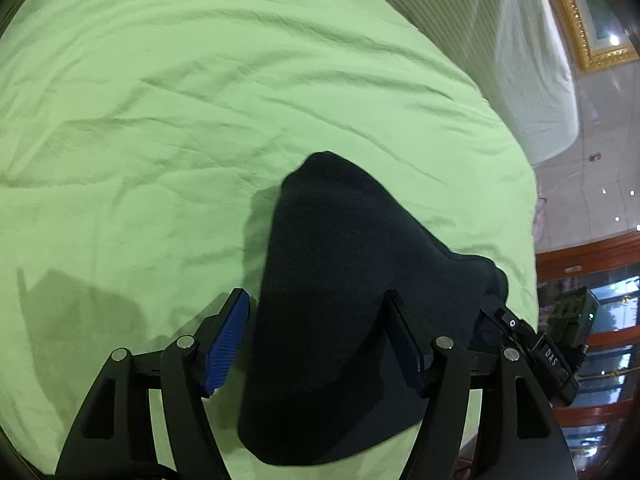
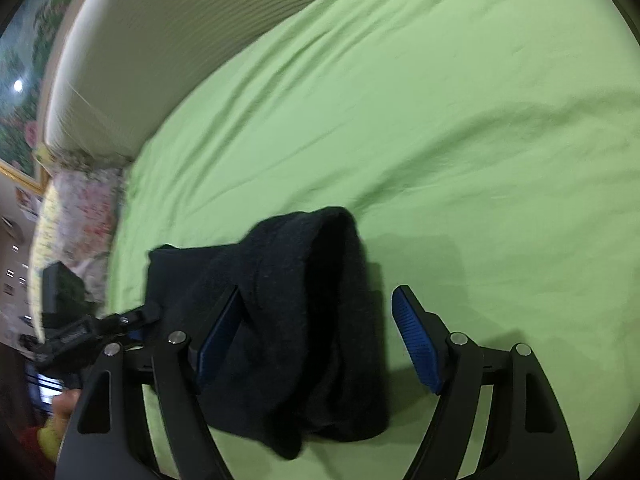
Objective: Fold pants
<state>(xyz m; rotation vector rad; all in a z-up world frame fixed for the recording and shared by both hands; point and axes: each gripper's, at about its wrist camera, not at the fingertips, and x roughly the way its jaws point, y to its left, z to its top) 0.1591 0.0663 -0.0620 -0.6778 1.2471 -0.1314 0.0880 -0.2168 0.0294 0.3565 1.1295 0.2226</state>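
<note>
The black pants (image 1: 340, 272) lie as a thick folded bundle on the green bedsheet (image 1: 160, 120). My left gripper (image 1: 316, 296) straddles the bundle's near end with its jaws wide. Its blue left pad (image 1: 228, 344) stands just off the cloth, and the right finger (image 1: 404, 344) is partly buried in it. In the right wrist view the same pants (image 2: 296, 312) sit between the jaws of my right gripper (image 2: 320, 290). There the left finger (image 2: 220, 332) rests against the cloth, while the blue right pad (image 2: 416, 344) stands clear with green sheet showing in the gap. Neither gripper pinches the fabric.
A white striped cushion (image 1: 520, 60) borders the sheet at the back. A gold picture frame (image 1: 576, 28) hangs beyond it. Floral bedding (image 2: 80, 216) lies off the sheet's left edge. Brown wooden furniture (image 1: 592, 252) stands past the bed's right side. Open green sheet spreads far ahead of both grippers.
</note>
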